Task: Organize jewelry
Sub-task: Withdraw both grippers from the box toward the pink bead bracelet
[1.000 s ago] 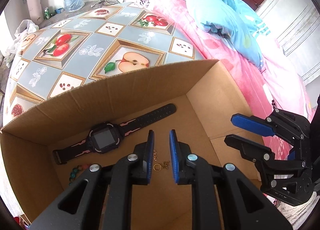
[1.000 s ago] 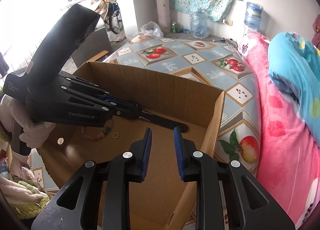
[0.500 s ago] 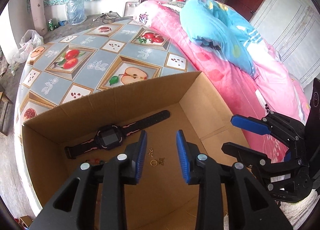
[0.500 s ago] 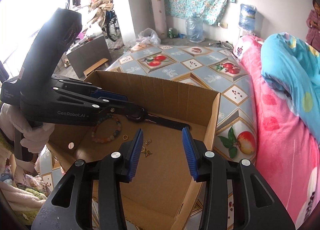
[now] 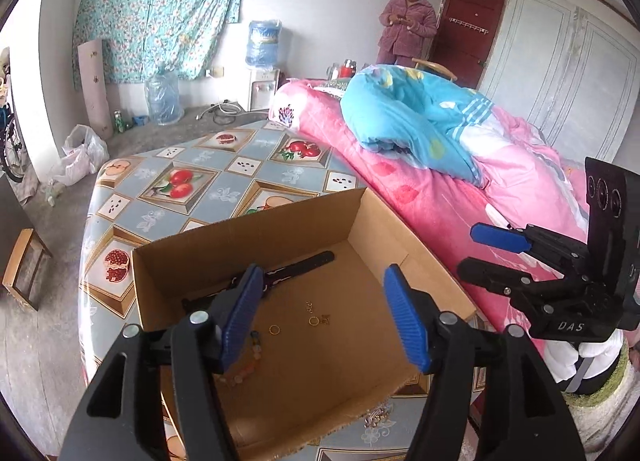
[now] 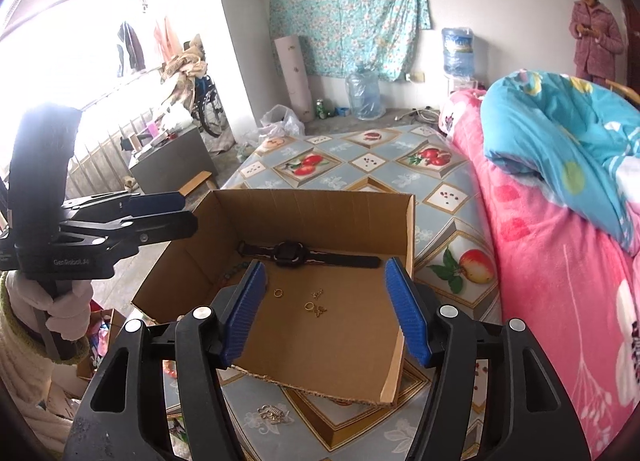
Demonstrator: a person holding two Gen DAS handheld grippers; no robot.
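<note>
Left tool (image 5: 324,317) and right tool (image 6: 326,311): jaws opening, nothing between, both above cardboard box (image 6: 312,213) on bench (image 6: 360,165).

Jewelry in box: watch (image 6: 290,253), bead bracelet (image 5: 250,365), gold rings (image 6: 278,293), small earrings (image 6: 318,311). Silver piece (image 6: 272,413) remains on bench outside box.

Judgement: likely next pick. Approach steeply, pinch thin metal squarely; slick oilcloth may let it slide.

Box corrugated, matte; strap rubbery; beads round, glossy.

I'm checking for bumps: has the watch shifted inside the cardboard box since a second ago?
No. The watch still lies along the box's far wall, beyond the gold rings.
</note>
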